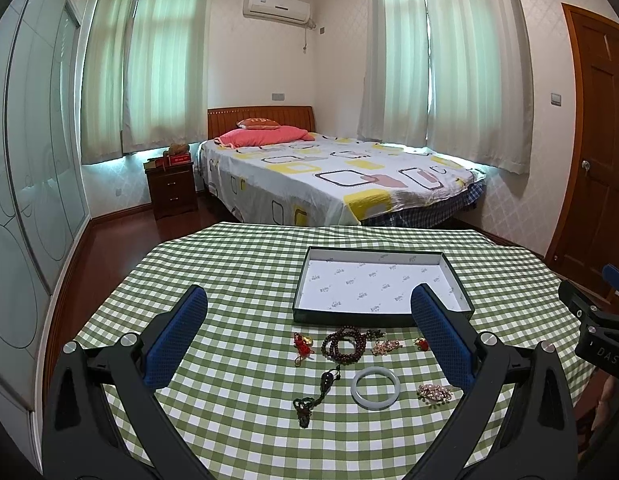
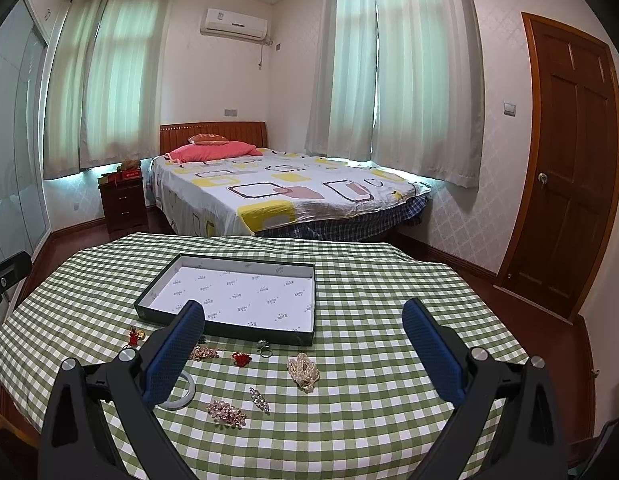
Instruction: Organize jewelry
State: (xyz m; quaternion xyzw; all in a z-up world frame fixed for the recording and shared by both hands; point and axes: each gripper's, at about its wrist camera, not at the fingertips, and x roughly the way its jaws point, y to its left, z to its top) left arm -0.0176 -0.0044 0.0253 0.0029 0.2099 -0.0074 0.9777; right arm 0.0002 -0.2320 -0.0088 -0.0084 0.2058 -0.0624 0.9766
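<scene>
A shallow dark tray [image 1: 351, 315] with white patterned lining lies on the green checked tablecloth [image 1: 237, 280]; it also shows in the right wrist view [image 2: 225, 330]. In front of it lie jewelry pieces: a brown bead strand [image 1: 344, 343], a red knot charm [image 1: 302, 346], a dark pendant on green cord [image 1: 323, 386], a pale jade bangle [image 1: 375, 388], a pink-gold brooch [image 1: 434, 393], a pearl cluster [image 2: 303, 372], a crystal clip [image 2: 259, 399] and a ring [image 2: 264, 347]. My left gripper [image 1: 309, 332] is open above them. My right gripper [image 2: 305, 344] is open, empty.
The round table edge curves near both sides. The right gripper body [image 1: 597, 328] shows at the right edge of the left wrist view. Beyond the table stand a bed [image 1: 329, 176], a dark nightstand [image 1: 171, 188], a wardrobe [image 1: 25, 200] and a wooden door [image 2: 565, 168].
</scene>
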